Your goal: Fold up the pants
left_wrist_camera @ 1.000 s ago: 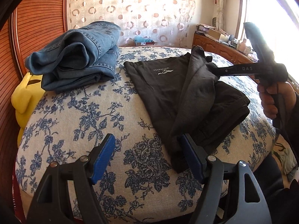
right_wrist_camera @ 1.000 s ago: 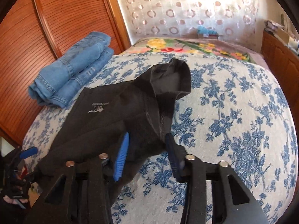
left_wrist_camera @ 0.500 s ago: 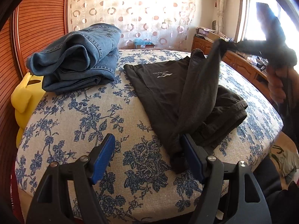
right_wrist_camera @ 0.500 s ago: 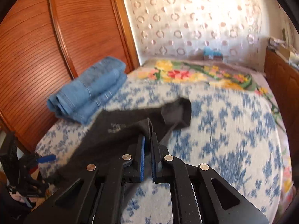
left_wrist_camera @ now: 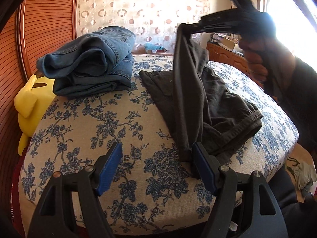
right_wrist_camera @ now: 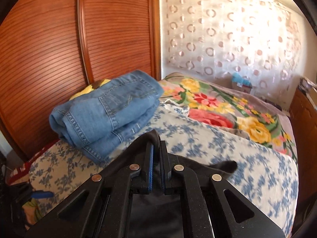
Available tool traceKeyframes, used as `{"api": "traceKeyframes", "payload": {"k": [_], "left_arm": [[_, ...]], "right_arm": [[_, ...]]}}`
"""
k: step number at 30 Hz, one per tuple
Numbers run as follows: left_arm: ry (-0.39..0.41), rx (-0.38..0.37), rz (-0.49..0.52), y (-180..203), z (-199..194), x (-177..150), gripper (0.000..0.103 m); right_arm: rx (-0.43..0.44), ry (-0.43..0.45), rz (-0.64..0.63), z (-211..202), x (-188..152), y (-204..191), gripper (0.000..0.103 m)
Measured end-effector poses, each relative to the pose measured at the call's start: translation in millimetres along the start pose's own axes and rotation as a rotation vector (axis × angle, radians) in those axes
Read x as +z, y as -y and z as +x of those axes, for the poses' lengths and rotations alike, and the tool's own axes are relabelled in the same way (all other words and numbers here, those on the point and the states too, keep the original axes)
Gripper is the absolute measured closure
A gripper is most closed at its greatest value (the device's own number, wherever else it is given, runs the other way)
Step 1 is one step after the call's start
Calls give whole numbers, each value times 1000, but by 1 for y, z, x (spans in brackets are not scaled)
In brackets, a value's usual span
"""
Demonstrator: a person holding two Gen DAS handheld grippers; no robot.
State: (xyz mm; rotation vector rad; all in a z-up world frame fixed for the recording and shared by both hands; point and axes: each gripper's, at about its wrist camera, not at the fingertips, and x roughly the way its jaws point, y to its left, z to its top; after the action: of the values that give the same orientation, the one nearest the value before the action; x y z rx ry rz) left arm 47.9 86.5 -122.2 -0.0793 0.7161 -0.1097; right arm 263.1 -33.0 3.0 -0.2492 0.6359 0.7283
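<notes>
Right gripper (right_wrist_camera: 156,148), black frame with blue pads, is clamped nearly together on a fold of the dark charcoal cotton pants (left_wrist_camera: 200,99), held high above the bed; seen from my left wrist view it is blurred at upper right, with one pant leg hanging from it in a taut strip down to the mattress. Left gripper (left_wrist_camera: 156,164) hovers low at the near edge of the bed, jaws wide apart and holding nothing; its right blue pad (left_wrist_camera: 204,168) sits just beside the hem of that hanging leg, whether touching I cannot tell.

Big items first: mattress in cream cloth with blue flower print (left_wrist_camera: 103,130) carries everything. Rest of the pants lies flat on it, right of centre, waistband end bunched toward the right edge. Floral blanket in red, yellow and green (right_wrist_camera: 218,107) covers the far part of the bed. Reddish slatted wooden panel (right_wrist_camera: 49,45) stands behind on the left. Folded blue denim jeans (left_wrist_camera: 89,63) sit at the back left, well apart from the pants. Yellow plush cushion (left_wrist_camera: 29,107) is wedged between mattress and panel.
</notes>
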Motion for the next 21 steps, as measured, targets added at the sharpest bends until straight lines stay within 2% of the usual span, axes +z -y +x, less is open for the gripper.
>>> {"api": "traceKeyframes", "payload": {"k": [5,7,8,12,21], "left_arm": [[-5,-5,2,1,1,-1,30],[-6,-6,2,1,2,-1,30],[-5,-6,2,1,2,-1,30],[-3,-7,-1,0,1,0,30],[-5,-8,1,2,3,-1,30]], "right_arm": [[-14,-33,-22,24,6,-12,100],[-13,-53,-13,30,7,-12,89],[-5,-56,-6,29,7,-11,80],[-13,-45,20,20,1,1,71],[-113,-116,106,9,-44,59,70]]}}
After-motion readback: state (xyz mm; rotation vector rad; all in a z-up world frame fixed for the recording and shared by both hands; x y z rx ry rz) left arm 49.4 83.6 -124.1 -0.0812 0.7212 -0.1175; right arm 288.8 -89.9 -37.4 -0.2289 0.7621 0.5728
